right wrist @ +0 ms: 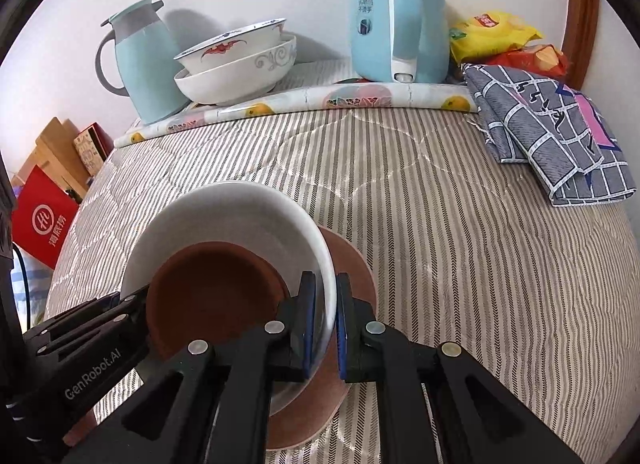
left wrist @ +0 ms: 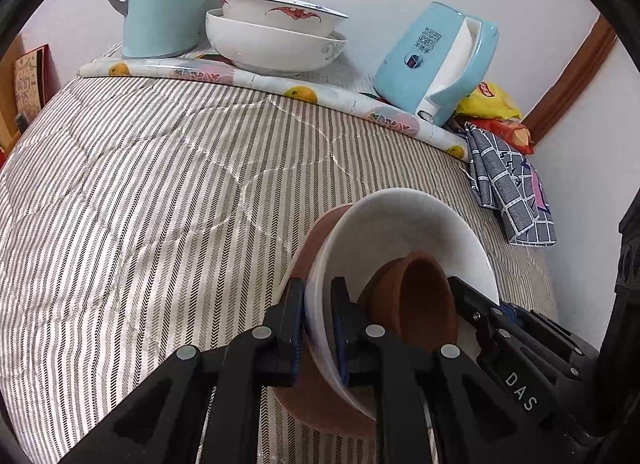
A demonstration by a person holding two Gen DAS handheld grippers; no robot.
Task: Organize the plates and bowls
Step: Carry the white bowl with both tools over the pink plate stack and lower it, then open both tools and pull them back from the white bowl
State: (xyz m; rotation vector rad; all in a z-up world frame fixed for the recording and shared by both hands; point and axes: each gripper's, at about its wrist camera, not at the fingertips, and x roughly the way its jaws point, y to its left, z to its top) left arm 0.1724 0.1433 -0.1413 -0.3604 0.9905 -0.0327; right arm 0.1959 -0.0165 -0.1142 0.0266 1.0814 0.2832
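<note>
A white bowl (left wrist: 400,232) sits on a brown plate (left wrist: 320,240) on the striped cloth, with a small brown bowl (left wrist: 416,296) inside it. My left gripper (left wrist: 318,300) is shut on the white bowl's near rim. My right gripper (right wrist: 326,304) is shut on the white bowl's (right wrist: 224,208) opposite rim, with the brown bowl (right wrist: 212,292) and the brown plate (right wrist: 352,264) below. Each gripper shows in the other's view. Two stacked white patterned bowls (left wrist: 276,36) stand at the back.
A light blue jug (left wrist: 164,0) and a blue kettle (left wrist: 436,60) stand on a fruit-print mat (left wrist: 256,80) by the wall. A grey checked cloth (left wrist: 512,192) and snack bags (left wrist: 492,104) lie at the right. A red bag (right wrist: 40,220) stands beyond the left edge.
</note>
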